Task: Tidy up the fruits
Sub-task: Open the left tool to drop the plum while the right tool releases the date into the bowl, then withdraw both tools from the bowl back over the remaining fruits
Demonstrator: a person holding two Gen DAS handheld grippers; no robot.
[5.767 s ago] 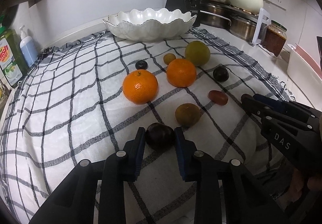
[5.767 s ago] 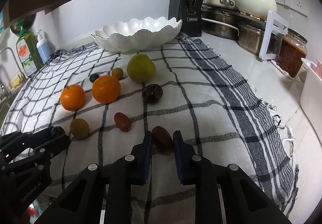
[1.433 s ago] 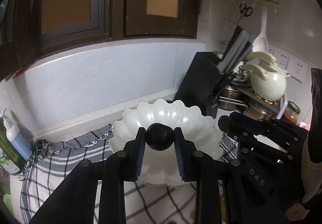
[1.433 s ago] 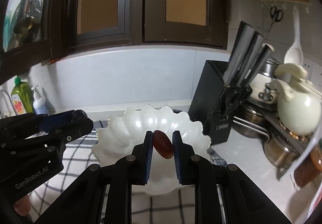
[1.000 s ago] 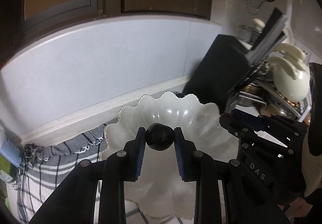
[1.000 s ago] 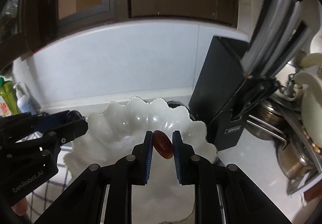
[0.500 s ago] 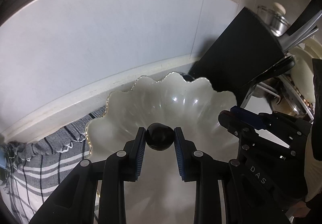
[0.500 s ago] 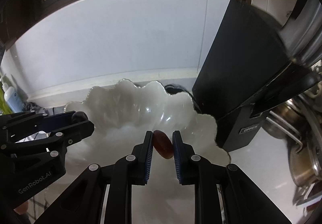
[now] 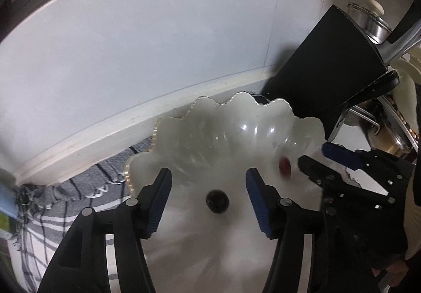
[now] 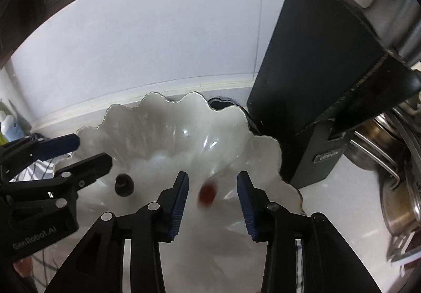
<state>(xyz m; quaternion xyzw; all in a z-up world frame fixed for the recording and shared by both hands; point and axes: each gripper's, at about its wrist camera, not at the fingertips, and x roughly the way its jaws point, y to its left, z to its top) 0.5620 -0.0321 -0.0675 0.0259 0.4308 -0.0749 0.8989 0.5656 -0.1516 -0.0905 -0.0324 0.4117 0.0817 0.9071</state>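
Observation:
A white scalloped bowl (image 9: 236, 119) (image 10: 168, 119) fills both views below the grippers. My left gripper (image 9: 209, 178) hangs over it with its jaws opening; the dark round fruit (image 9: 217, 201) (image 10: 125, 184) is free of the pads, down in the bowl. My right gripper (image 10: 212, 182) is over the bowl's right side, jaws also opening; the small red fruit (image 10: 208, 193) (image 9: 284, 166) is blurred, loose between the pads and touching neither. Each gripper shows in the other's view: the right gripper (image 9: 315, 158) at right, the left gripper (image 10: 89, 150) at left.
A black knife block (image 10: 321, 87) (image 9: 329, 71) stands close behind the bowl on the right, with steel pots (image 10: 394, 187) beyond it. The checked cloth (image 9: 65, 203) lies under the bowl at left. A white backsplash wall (image 9: 131, 56) rises just behind.
Both grippers have opened over the bowl. The dark fruit has dropped from the left pads into the bowl, and the red fruit has come out of the right pads.

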